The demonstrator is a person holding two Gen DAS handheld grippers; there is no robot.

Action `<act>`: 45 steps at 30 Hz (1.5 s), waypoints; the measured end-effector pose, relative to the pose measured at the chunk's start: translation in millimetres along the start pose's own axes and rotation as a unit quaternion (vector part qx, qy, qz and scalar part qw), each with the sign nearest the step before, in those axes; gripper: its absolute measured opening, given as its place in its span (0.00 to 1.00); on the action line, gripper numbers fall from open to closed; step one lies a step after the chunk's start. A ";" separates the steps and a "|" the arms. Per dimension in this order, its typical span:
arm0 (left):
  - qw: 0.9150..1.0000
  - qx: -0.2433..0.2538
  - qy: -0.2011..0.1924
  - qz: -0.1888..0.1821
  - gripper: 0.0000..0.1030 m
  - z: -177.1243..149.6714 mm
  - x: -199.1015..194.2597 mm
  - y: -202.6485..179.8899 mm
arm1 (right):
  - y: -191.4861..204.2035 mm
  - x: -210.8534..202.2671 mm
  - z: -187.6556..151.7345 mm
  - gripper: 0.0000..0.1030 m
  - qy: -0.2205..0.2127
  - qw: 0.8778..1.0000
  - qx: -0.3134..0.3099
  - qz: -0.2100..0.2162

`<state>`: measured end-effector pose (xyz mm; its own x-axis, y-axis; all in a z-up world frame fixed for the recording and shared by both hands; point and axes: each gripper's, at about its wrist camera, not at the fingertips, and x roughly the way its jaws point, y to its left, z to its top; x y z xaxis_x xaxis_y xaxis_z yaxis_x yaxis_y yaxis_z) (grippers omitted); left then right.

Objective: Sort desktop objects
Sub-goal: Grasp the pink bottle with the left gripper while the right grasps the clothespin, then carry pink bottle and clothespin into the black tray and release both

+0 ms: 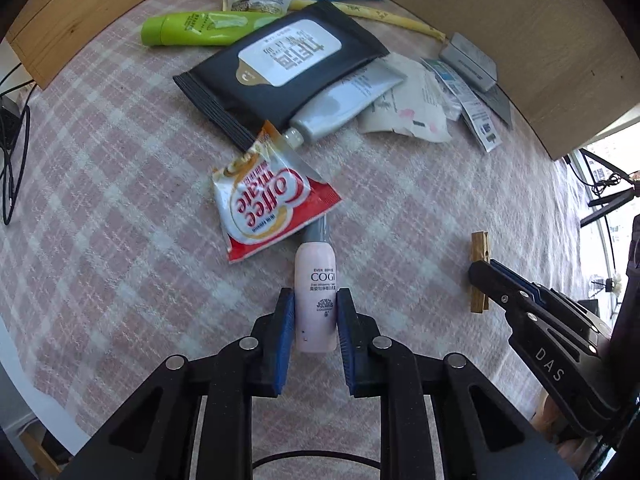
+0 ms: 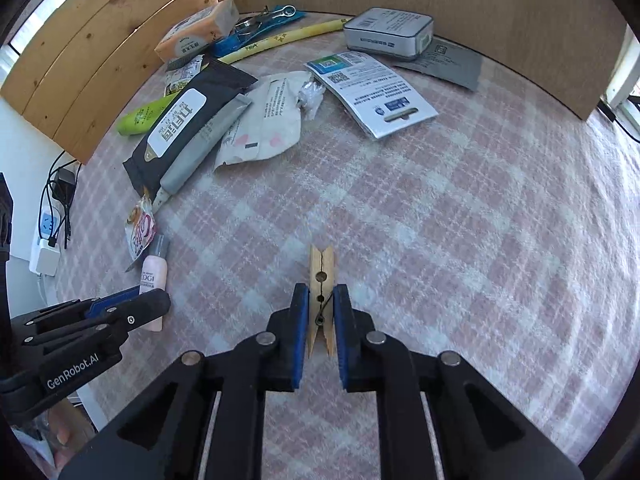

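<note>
My left gripper (image 1: pixel 315 300) is shut on a small pink COGI bottle (image 1: pixel 315 300) lying on the checked tablecloth; its grey cap tucks under a red Coffee-mate sachet (image 1: pixel 266 200). My right gripper (image 2: pixel 321 300) is shut on a wooden clothespin (image 2: pixel 322 280) lying on the cloth. In the left wrist view the right gripper (image 1: pixel 484 276) sits over the clothespin (image 1: pixel 479 246). In the right wrist view the left gripper (image 2: pixel 156 300) covers the pink bottle (image 2: pixel 153 276).
A black wipes pack (image 1: pixel 280 68), grey tube (image 1: pixel 348 100), green tube (image 1: pixel 192 28), crumpled papers (image 1: pixel 408 108), yellow strip (image 1: pixel 372 12) and grey box (image 2: pixel 388 32) lie at the back. Wooden boards (image 1: pixel 520 40) wall the back. Cables hang past the left edge.
</note>
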<state>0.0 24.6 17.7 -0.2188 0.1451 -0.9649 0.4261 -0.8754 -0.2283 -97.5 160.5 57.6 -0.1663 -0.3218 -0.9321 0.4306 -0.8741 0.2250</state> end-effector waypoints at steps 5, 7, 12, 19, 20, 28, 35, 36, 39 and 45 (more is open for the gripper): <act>0.999 0.018 0.007 -0.034 0.19 -29.5 -3.5 -9.2 | -26.6 -27.2 -23.3 0.12 -0.024 0.999 0.037 0.010; 0.999 0.029 0.005 -0.035 0.19 -42.5 -6.3 -19.5 | -38.3 -40.8 -32.4 0.12 -0.036 0.998 0.051 0.012; 0.997 0.065 -0.002 -0.046 0.19 -61.9 -14.4 -61.5 | -69.3 -75.3 -55.0 0.12 -0.063 0.994 0.086 0.010; 0.987 0.144 -0.004 -0.067 0.19 -51.5 -17.5 -125.6 | -120.6 -120.2 -100.6 0.12 -0.102 0.983 0.153 -0.008; 0.985 0.158 -0.003 -0.069 0.19 -51.5 -29.7 -96.9 | -129.9 -127.2 -107.2 0.12 -0.108 0.981 0.164 -0.010; 0.963 0.246 0.015 -0.107 0.19 -51.3 -42.8 -202.0 | -196.7 -181.4 -163.1 0.12 -0.148 0.959 0.238 -0.042; 0.934 0.329 0.028 -0.139 0.19 -84.8 -55.6 -291.1 | -253.7 -216.7 -224.2 0.12 -0.158 0.936 0.303 -0.082; 0.929 0.341 0.028 -0.143 0.19 -90.7 -57.8 -303.3 | -258.5 -219.2 -232.8 0.12 -0.158 0.933 0.310 -0.089; 0.916 0.372 0.027 -0.151 0.19 -105.5 -60.2 -339.6 | -273.4 -227.1 -255.6 0.12 -0.160 0.924 0.331 -0.101; 0.897 0.413 0.028 -0.156 0.19 -131.2 -61.7 -386.8 | -292.6 -241.2 -287.5 0.12 -0.171 0.907 0.366 -0.117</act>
<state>-36.1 414.8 148.6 -0.1602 0.4445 -0.8813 -0.4481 -0.8283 -0.3363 71.6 598.5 135.0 -0.4970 -0.0819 -0.8639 -0.3350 -0.9002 0.2781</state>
